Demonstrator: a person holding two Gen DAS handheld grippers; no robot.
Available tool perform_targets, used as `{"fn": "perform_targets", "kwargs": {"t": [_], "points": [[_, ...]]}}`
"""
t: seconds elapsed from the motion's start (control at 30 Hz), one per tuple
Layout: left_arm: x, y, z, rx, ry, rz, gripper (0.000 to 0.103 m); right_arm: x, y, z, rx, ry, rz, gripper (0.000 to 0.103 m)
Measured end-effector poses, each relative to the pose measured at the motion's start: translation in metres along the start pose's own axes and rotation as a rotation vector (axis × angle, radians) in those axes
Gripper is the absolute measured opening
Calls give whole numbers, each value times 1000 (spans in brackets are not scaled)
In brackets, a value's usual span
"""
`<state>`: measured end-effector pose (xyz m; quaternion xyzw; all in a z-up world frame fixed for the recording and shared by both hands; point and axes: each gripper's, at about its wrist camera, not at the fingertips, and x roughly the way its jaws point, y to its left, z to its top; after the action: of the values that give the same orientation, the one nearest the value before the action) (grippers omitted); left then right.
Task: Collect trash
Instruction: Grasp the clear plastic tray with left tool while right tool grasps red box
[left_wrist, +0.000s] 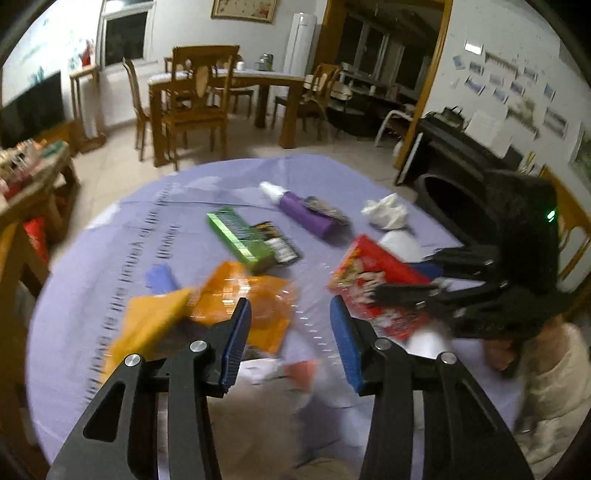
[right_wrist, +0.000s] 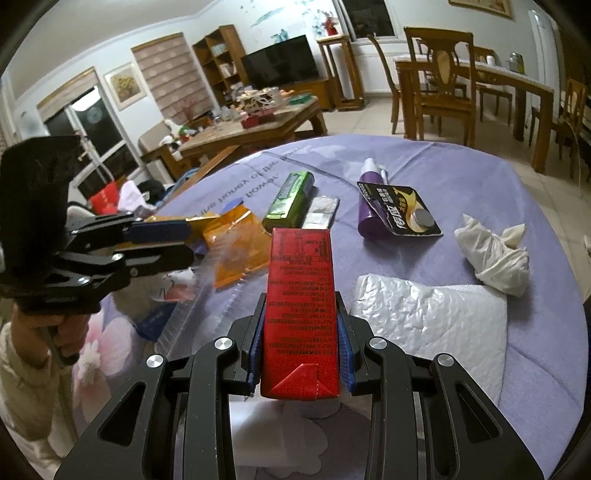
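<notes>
My right gripper (right_wrist: 300, 339) is shut on a red drink carton (right_wrist: 300, 306) and holds it above the purple tablecloth; the carton also shows in the left wrist view (left_wrist: 373, 284). My left gripper (left_wrist: 290, 325) is open and empty, hovering over a clear plastic bag (left_wrist: 306, 332) beside an orange wrapper (left_wrist: 243, 299). In the right wrist view the left gripper (right_wrist: 162, 243) is at the left next to the orange wrapper (right_wrist: 236, 243). Also on the table are a green gum box (right_wrist: 290, 203), a purple tube (right_wrist: 369, 206), a battery card (right_wrist: 406, 216), crumpled white tissue (right_wrist: 495, 254) and a white bubble mailer (right_wrist: 424, 317).
The round table's cloth (right_wrist: 480, 177) drops off at its edge. A black bin (left_wrist: 454, 199) stands beyond the table's right side. Wooden dining chairs and table (left_wrist: 207, 99) are behind. A cluttered coffee table (right_wrist: 251, 122) is at the back left.
</notes>
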<state>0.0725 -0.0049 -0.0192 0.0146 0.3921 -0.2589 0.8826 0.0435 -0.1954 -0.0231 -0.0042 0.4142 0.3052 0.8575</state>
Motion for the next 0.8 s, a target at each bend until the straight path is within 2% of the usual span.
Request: {"fn": "perform_targets", "kwargs": {"t": [0.03,0.17,0.27,0.37,0.47,0.5,0.57,0.67,0.8], "points": [[2,-5,0,-1,8,-13,46,-1,0,0,4,-3,-1,32],[10,-32,-4,8,40,-30,65,-11,-5,1,31,-37,-1,32],[15,-49,-7,9,53,-22,65,-17,-8,2,35,-49,1,32],[24,-59,-9,25,68,53,65,-21,-8,2,36,-60,1,32],[38,-61,-12,1,108,93,62,-27,-10,0,40,-72,5,32],[38,-61,-13,-1,105,101,49,-29,-12,0,41,-76,4,32],[39,-59,-15,-14,101,113,36,-37,-17,-2,47,-91,2,32],[32,-61,-11,-37,51,107,35,-52,-26,-6,65,-131,3,32],[19,-81,5,-20,-36,86,35,-84,-42,-9,105,-219,-5,32]]}}
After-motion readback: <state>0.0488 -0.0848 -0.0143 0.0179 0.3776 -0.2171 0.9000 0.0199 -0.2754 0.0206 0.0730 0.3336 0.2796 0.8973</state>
